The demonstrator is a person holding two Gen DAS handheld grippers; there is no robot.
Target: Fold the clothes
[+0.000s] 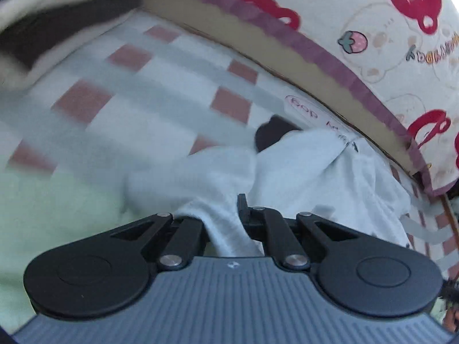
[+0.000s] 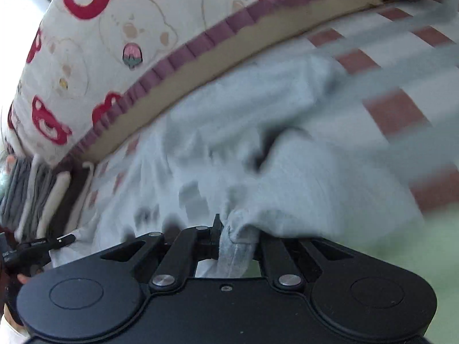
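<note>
**Both grippers clamped on the pale garment**

Much is blurred: we cannot read the garment's (image 2: 258,132) type or its full outline, and a dark patch (image 1: 272,134) near its far edge stays unclear. The left gripper's (image 1: 222,223) fingertips are buried in cloth; its jaws are pressed together on a fold of the garment. The right gripper (image 2: 238,235) is likewise clamped on a bunched hem, which hangs down between its jaws. The garment lies rumpled on a sheet (image 1: 178,86) checked in white, grey and red, close against a cartoon-bear quilt (image 1: 373,28) with a purple ruffled edge. A stack of folded clothes (image 1: 43,14) sits at the far left in the left view, cut off by the frame. Green cloth (image 1: 43,215) covers the near side.
</note>
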